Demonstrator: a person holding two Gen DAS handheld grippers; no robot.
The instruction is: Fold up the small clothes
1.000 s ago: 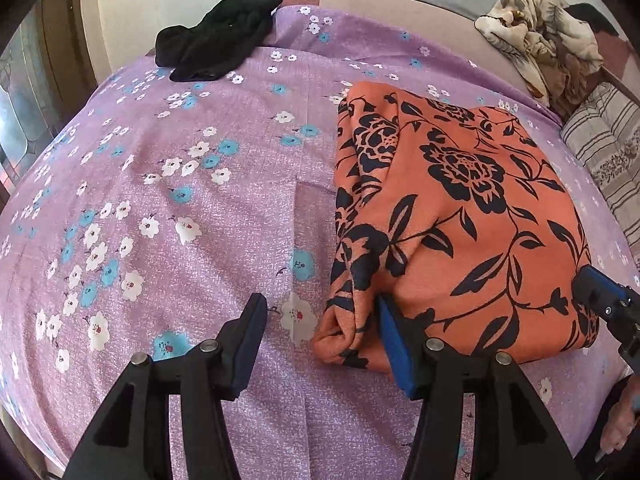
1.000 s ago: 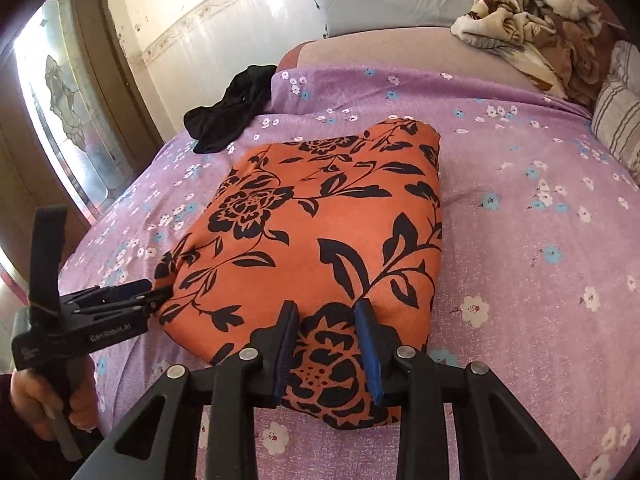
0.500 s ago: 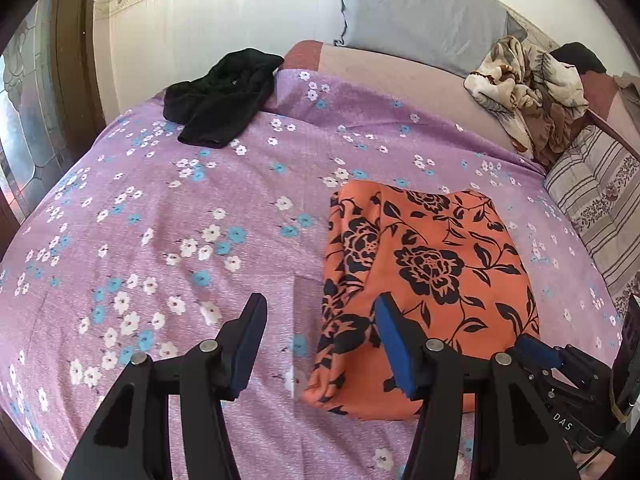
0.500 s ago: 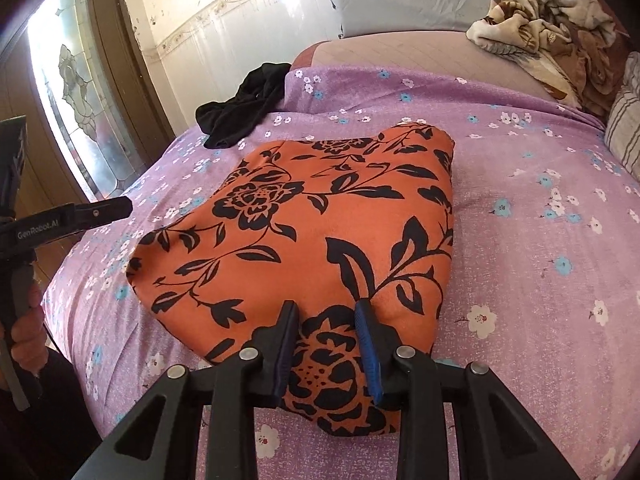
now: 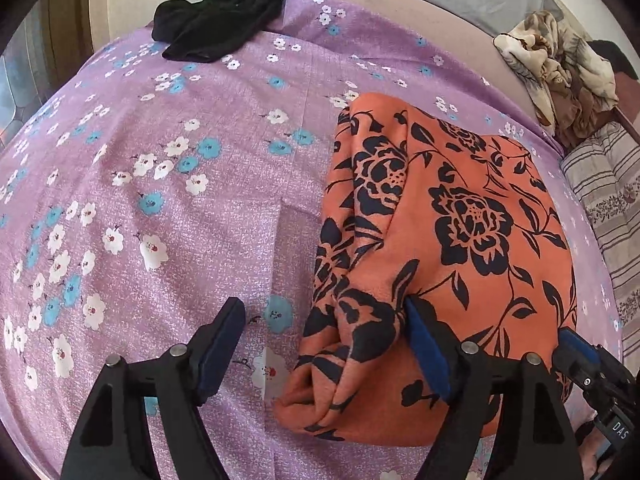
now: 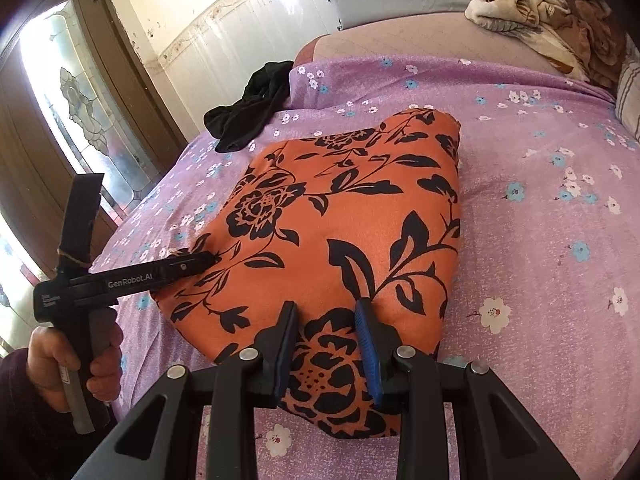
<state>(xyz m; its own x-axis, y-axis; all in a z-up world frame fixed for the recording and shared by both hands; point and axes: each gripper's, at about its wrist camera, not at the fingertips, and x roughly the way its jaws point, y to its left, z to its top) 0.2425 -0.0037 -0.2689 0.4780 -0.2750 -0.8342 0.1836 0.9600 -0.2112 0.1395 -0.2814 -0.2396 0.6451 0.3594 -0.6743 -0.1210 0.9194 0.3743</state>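
Folded orange floral garment [image 5: 460, 240] on the purple floral bedsheet [image 5: 160, 200], lying toward the sheet's near edge, right of centre in the left wrist view. Left gripper [image 5: 324, 336] — jaws wide apart, straddling the garment's near-left corner: one finger on bare sheet, the other pressed into the cloth, nothing clamped. Half a second earlier this gripper was raised and drawn back from the bed; it has now come down again to the corner it straddled a second ago. Right gripper [image 6: 326, 344] — jaws partly closed, with a fold of the garment's near edge lying between them; whether the pads actually pinch the cloth cannot be told. Its position on that edge is unchanged across the interval. Seen from the right wrist view, the left gripper's tip meets the garment's left edge. Judgement: both tools are re-seated along the near edge, probably in readiness for a further fold. Black garment [image 5: 220, 20] lies at the far-left corner, a crumpled blanket [image 6: 552, 12] beyond the far edge.
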